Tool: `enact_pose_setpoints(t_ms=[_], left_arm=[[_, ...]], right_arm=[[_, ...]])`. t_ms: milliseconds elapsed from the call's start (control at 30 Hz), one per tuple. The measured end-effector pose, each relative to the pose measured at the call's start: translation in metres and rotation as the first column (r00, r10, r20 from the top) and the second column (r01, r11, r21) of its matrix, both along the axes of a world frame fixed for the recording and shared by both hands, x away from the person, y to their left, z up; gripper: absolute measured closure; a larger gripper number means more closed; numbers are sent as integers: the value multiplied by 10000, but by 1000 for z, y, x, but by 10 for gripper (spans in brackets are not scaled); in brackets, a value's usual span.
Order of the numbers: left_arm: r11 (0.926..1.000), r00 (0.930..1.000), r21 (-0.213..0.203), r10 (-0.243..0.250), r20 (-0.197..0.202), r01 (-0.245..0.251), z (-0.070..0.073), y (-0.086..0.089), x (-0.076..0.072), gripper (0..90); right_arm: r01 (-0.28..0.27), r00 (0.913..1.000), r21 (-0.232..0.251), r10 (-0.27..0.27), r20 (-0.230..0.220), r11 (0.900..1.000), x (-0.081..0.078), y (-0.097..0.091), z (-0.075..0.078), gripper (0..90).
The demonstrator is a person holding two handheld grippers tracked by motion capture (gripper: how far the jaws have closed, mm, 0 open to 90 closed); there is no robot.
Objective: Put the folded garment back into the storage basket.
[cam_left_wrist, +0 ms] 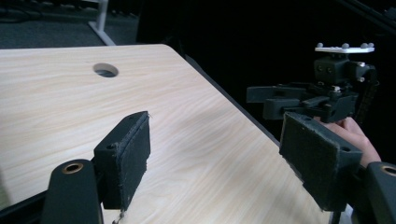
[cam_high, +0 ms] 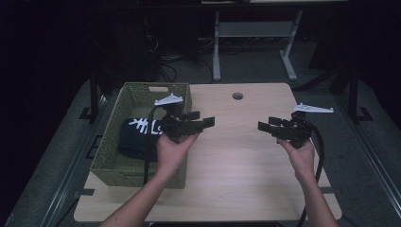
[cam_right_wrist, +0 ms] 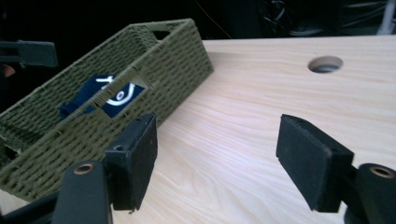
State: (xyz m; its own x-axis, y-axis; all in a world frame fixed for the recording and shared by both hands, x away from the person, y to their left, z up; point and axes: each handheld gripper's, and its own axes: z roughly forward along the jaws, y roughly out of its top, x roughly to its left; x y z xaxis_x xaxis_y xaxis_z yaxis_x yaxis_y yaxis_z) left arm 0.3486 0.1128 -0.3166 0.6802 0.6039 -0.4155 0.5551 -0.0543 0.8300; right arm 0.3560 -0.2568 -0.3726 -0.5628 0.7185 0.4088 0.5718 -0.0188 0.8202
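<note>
1. Worktop [cam_high: 236, 156]: pale wood grain, with a round cable hole [cam_high: 238, 96] near the far edge at about 12 o'clock.
2. Woven basket [cam_high: 106, 161]: olive green, standing on the worktop's left side at about 9 o'clock, its long side running front to back. One handle slot shows in its far wall.
3. Dark blue cloth [cam_high: 135, 135]: folded, bearing white markings, lying inside the basket on its floor, roughly mid-length. In the right gripper view the cloth [cam_right_wrist: 105, 95] is seen over the basket's [cam_right_wrist: 173, 60] near wall.
4. Left gripper [cam_high: 208, 122]: held in the person's left hand [cam_high: 172, 151] above the basket's right wall, pointing toward 3 o'clock. Its fingers [cam_left_wrist: 128, 154] stand wide apart with only bare worktop between them; nothing is held.
5. Right gripper [cam_high: 263, 126]: held in the person's right hand [cam_high: 302, 158] over the worktop's right part, pointing toward 9 o'clock, facing the left gripper and well apart from it. Its fingers [cam_right_wrist: 310, 161] stand wide apart and hold nothing.
6. Both grippers are clear of the cloth; the left is the nearer to the basket.
</note>
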Motion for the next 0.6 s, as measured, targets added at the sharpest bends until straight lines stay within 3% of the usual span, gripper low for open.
enact_pose_setpoints(t_ms=[600], left_arm=[[9973, 9973, 95, -727, -37, 728, -15, -49, -2, 241]], right_arm=[[546, 9982, -180, -550, -219, 9983, -13, -40, -12, 280]])
